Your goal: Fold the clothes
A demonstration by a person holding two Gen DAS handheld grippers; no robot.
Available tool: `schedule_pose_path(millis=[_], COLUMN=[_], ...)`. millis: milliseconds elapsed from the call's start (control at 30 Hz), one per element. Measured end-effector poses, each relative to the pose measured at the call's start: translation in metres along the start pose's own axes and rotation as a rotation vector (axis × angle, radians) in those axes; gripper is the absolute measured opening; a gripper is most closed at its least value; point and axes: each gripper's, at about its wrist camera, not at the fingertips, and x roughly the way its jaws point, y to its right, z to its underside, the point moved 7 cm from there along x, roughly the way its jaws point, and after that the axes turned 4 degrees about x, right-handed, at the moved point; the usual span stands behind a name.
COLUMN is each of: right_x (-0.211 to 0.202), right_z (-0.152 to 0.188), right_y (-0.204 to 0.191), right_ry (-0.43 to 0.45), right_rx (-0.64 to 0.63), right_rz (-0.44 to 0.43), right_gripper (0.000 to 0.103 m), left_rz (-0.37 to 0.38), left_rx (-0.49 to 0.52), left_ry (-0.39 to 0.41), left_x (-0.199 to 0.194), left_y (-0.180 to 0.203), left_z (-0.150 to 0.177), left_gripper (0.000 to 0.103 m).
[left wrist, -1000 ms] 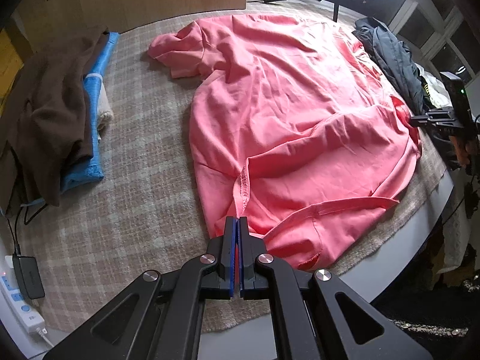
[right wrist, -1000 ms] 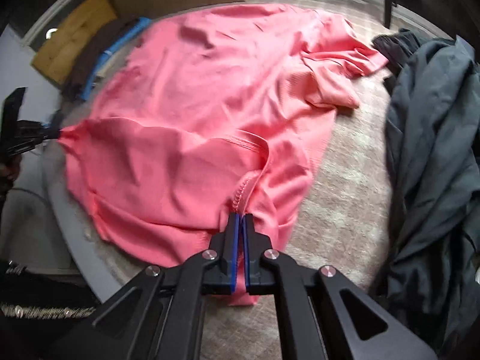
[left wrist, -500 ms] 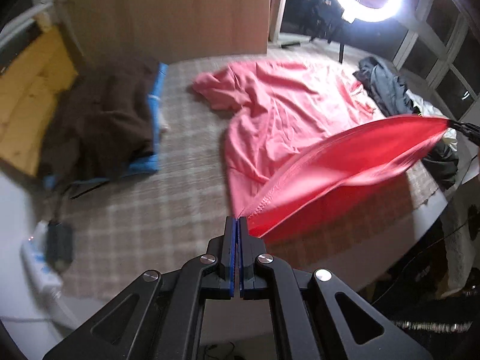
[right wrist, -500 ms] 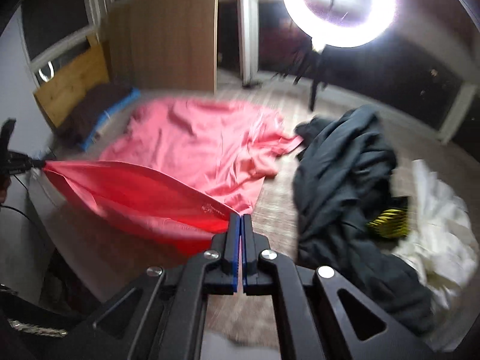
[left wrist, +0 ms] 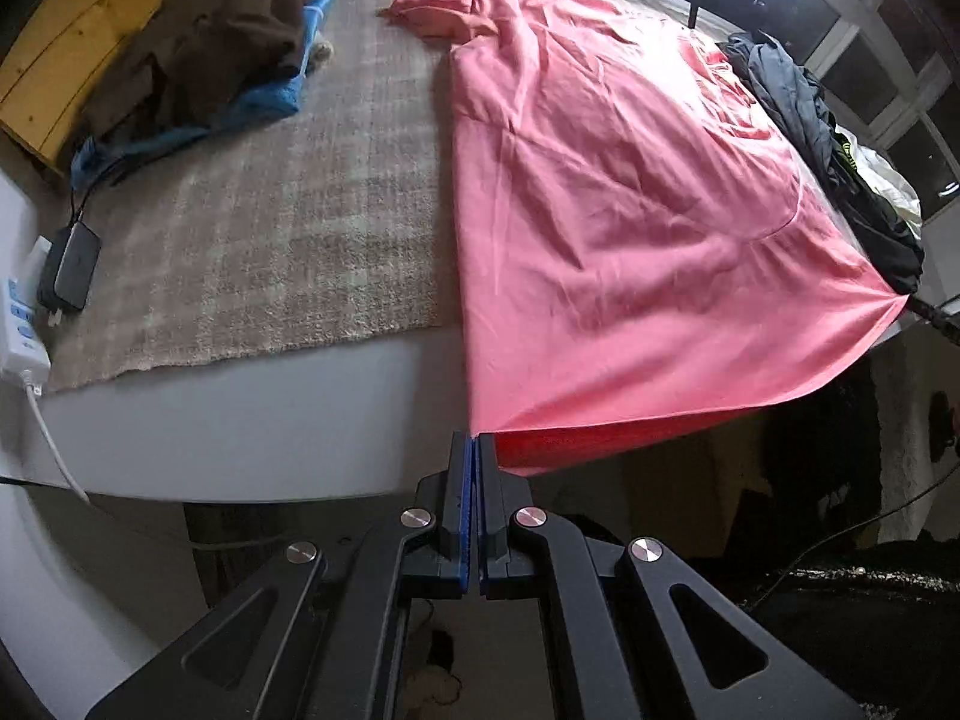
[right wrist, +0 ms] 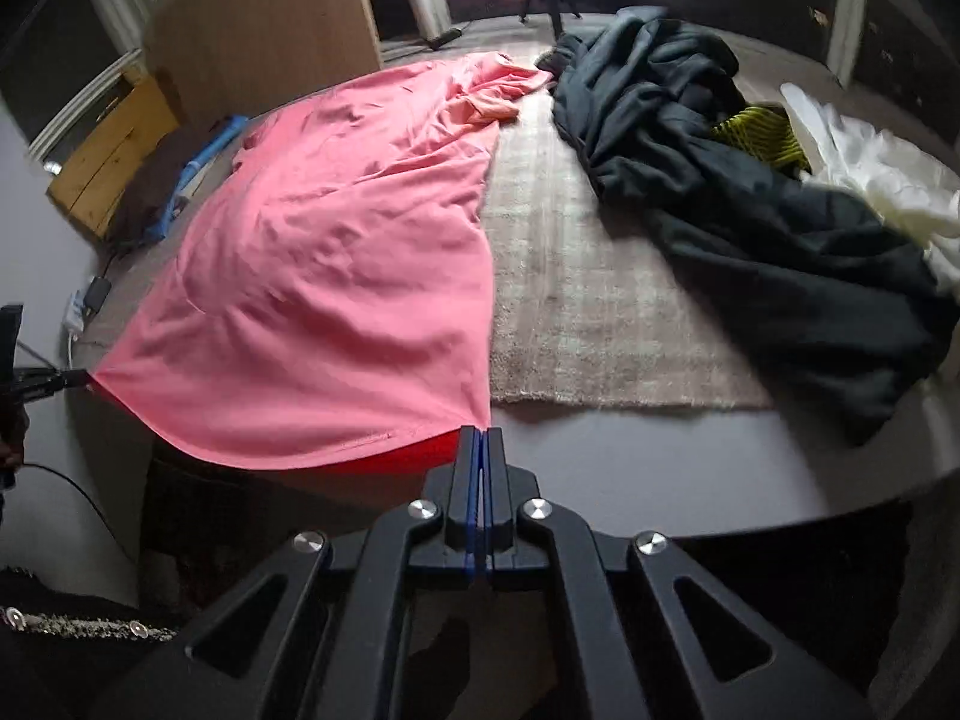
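With both tools angled steeply down past the table's near edge, I record the left gripper [left wrist: 477, 450] with its jaws fully closed, pinching one bottom corner of the pink shirt [left wrist: 612, 192]. The right gripper [right wrist: 479, 444] is likewise clamped tight on the opposite bottom corner [right wrist: 474, 420]. In the left view the right tool shows only as a dark tip at the far corner of the hem [left wrist: 927, 309]; in the right view the left tool's tip [right wrist: 54, 381] meets the other corner.

Against the frames from a moment ago, I note these changes: the hem was first bunched on the table, then lifted in a taut red band between the tools, and it is now drawn out flat and pulled toward me, so the lower edge overhangs the table edge [left wrist: 240, 420]. Both tools have travelled back from over the cloth to beyond the edge.

The shirt is a soft knit, lightly creased, spread body-flat on the checked beige rug [left wrist: 270, 228], sleeves crumpled at the far end [left wrist: 444, 12]. The underside of the hanging hem reads darker red. To one side lies a brown garment [left wrist: 240, 42] on blue cloth [left wrist: 264, 102], with a black adapter [left wrist: 72, 267] and white power strip [left wrist: 21, 336]. On the other side I see a heap of dark grey clothing [right wrist: 750, 192], a yellow-green knit [right wrist: 759, 132] and white fabric [right wrist: 882, 180].
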Motion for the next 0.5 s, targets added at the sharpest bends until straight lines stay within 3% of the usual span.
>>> schedule_pose_path(millis=[200,400,500], right_x=[-0.015,0.031,0.033], right_z=[0.001,0.039,0.048], right_y=[-0.005,0.003,0.006], right_ry=[0.011,-0.142,-0.236], right_rx=[-0.044,-0.017,-0.031], right_rz=[0.014,-0.009,0.0], right_gripper=[0.001,0.001,0.002], left_rz=[-0.041,-0.02,-0.024], left_rx=[0.029,0.032,0.004], left_ry=[0.019,-0.12,-0.164], left_x=[-0.008,0.034,0.031], left_y=[-0.002,0.0,-0.01], left_z=[0.0,0.032,0.042], left_gripper=[0.0,0.005,0.005])
